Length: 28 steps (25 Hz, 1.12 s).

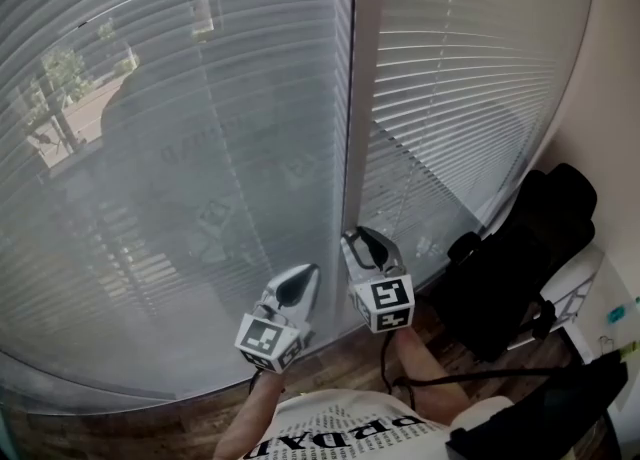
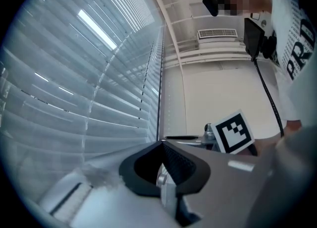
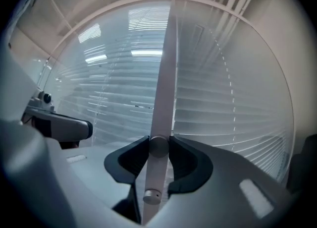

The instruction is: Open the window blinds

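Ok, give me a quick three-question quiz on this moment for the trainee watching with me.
1. Pick one. The right gripper is closed on:
A. a hanging cord
B. a round knob on the frame
C. a slat
2. True or false: the left gripper also holds the knob.
3. Fill in: the frame stands between ___ blinds.

Key: 1 B. 2 false; its jaws meet on nothing. 3 two.
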{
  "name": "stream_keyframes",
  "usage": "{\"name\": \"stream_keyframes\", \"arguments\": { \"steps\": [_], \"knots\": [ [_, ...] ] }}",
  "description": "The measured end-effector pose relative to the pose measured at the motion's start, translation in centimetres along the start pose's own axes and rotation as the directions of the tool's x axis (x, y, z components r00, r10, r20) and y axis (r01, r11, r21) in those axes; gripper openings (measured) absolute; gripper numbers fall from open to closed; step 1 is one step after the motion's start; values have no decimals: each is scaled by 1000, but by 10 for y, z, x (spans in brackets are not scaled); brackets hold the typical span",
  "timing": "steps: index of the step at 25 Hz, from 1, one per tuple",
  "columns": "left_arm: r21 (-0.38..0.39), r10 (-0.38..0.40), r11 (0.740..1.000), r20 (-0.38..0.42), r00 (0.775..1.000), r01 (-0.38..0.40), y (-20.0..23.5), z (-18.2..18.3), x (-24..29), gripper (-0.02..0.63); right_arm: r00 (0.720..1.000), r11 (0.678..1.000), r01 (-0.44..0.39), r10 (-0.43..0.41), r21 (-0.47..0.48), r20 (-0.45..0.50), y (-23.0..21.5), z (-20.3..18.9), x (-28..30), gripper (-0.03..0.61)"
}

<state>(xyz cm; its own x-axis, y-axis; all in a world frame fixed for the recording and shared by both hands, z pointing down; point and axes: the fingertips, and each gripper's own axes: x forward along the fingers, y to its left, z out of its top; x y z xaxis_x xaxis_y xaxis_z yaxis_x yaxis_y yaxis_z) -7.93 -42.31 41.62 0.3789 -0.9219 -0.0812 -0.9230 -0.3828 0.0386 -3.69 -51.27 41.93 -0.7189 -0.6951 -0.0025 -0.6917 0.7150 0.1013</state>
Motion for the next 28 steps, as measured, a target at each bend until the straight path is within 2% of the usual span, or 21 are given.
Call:
{"name": "stream_keyframes", "arguments": {
  "steps": [4,10,18,22,25,28],
  "knots": [
    [9,-2,1000,14,1000,2,-1,3,2,-8,1000,995,1,-3,97,13,-2,-2,0,133],
    [7,5,1000,15,1000,-5,1,5,1,-8,999,967,-1,-9,253,40,-4,-2,-1,133],
    [8,-16,1000,30,999,16,0,2,1,-8,998,931,2,-23,366,54,-7,-3,0,133],
    [13,-23,1000,34,999,22,-2,2,0,-8,999,951,4,-19,309,45,-7,-3,-1,135],
    [10,-7,1000,18,1000,7,0,6,-3,-8,999,987,5,-14,159,52,-5,5,-7,138],
    [10,6,1000,12,1000,-6,3,7,-4,-8,998,999,15,-13,-40,54,-2,19,-12,149]
  ]
}}
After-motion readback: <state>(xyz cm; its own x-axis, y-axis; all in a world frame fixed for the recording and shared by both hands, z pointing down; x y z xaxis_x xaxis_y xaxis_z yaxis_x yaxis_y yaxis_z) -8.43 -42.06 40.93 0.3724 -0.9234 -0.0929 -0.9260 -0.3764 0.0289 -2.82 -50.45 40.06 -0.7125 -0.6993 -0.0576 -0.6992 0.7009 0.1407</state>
